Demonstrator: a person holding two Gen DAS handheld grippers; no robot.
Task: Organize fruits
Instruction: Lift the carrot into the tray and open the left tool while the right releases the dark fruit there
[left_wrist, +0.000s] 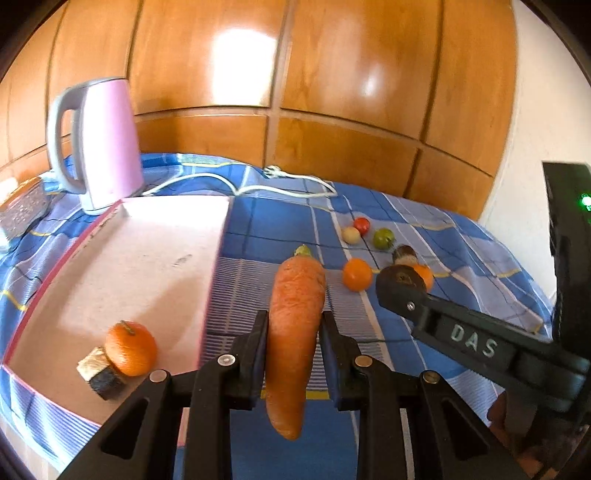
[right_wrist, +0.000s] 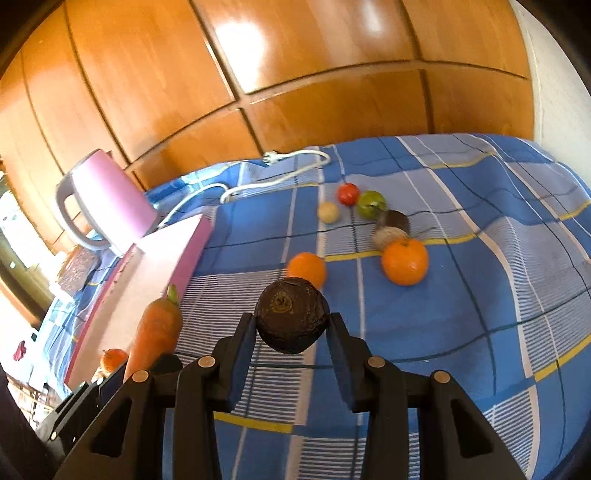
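The carrot (left_wrist: 295, 332) hangs clamped between the left gripper (left_wrist: 293, 325)'s jaws, above the blue checked cloth (left_wrist: 424, 332) just beside the pink tray (left_wrist: 155, 258); the right gripper (right_wrist: 291, 325) is closed on a dark beet (right_wrist: 291, 320). Each load should probably be carried level and set down clear of the tangerine (left_wrist: 130, 348) in the tray. Only the left wrist view shows that tangerine clearly with the cut block (left_wrist: 99, 373) touching it; the right wrist view alone shows both loose oranges (right_wrist: 405, 261) unhidden
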